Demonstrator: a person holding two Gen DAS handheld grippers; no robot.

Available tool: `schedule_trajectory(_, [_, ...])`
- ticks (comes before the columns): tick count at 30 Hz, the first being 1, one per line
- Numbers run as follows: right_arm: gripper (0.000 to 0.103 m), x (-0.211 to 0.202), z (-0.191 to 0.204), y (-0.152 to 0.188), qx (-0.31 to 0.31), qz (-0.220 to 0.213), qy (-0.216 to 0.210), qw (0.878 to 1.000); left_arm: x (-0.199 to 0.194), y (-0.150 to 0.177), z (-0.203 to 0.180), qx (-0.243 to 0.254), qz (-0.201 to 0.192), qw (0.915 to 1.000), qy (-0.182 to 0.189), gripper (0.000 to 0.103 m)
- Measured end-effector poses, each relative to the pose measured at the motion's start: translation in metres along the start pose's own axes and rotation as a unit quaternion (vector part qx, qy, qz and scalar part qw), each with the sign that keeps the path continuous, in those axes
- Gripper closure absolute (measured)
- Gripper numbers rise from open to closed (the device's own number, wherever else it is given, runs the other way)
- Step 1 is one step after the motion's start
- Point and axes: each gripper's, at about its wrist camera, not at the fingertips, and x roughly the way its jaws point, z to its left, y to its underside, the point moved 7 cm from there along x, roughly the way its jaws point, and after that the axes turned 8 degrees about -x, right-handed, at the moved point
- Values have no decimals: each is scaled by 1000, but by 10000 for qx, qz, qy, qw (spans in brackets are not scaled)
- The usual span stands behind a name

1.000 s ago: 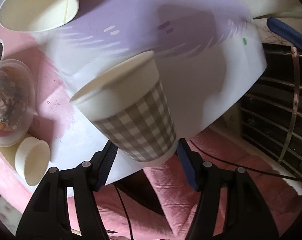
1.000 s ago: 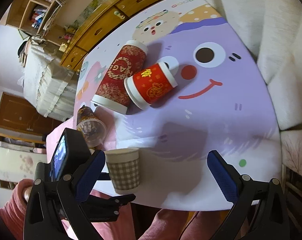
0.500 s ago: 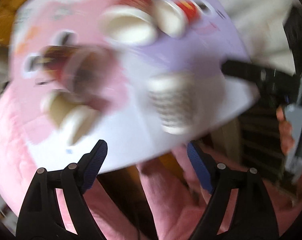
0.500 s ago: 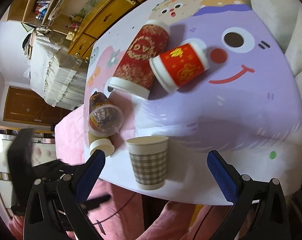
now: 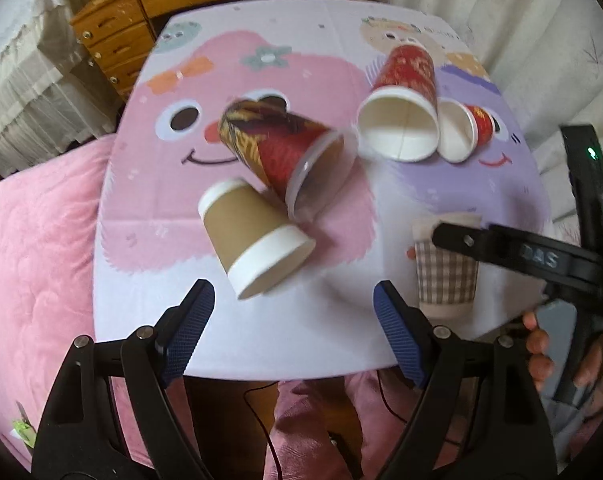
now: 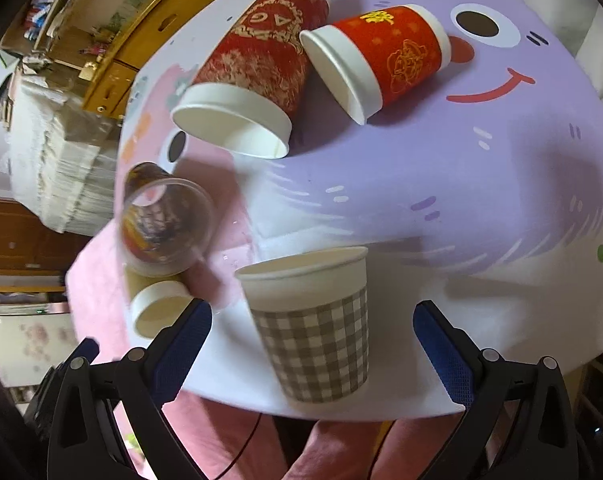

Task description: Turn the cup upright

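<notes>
A grey-checked paper cup (image 6: 313,324) stands upright near the table's front edge, between my right gripper's (image 6: 311,328) open fingers without touching them. It also shows in the left wrist view (image 5: 447,276), partly behind the right gripper's arm. My left gripper (image 5: 293,312) is open and empty, just before a brown paper cup (image 5: 253,236) lying on its side. A patterned clear cup (image 5: 285,152), a tall red cup (image 5: 405,96) and a small red cup (image 5: 465,130) also lie on their sides.
The cartoon tablecloth (image 5: 261,48) covers the small table. A pink quilt (image 5: 33,240) lies to the left, a wooden dresser (image 5: 141,4) stands behind, white upholstery (image 6: 597,40) is on the right. The brown cup (image 6: 157,308) and clear cup (image 6: 165,224) show left of my right gripper.
My left gripper has let go of the checked cup, pulled back and swung left towards the brown cup. My right gripper has moved in around the checked cup, which stands upright.
</notes>
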Motion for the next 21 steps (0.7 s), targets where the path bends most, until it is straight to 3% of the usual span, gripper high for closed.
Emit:
schedule_trajectory(7, [34, 19, 12, -3, -347, -31, 318, 9989, 0, 12, 3, 403, 252, 9987, 207, 23])
schedule_trajectory(10, [38, 15, 8, -1, -395, -200, 381, 9983, -7, 14, 7, 537, 335, 9976, 298, 23])
schedule_trajectory(14, [40, -11, 17, -2, -411, -981, 538, 9929, -18, 13, 7, 733, 445, 9952, 475, 23])
schedule_trajectory(17, [40, -30, 29, -2, -595, -2100, 956, 9712, -30, 7, 5, 963, 364, 9927, 625, 23])
schedule_trajectory(21, [40, -33, 46, 5, -866, -3461, 1599, 9204, -48, -7, 3, 1314, 151, 9873, 885, 23])
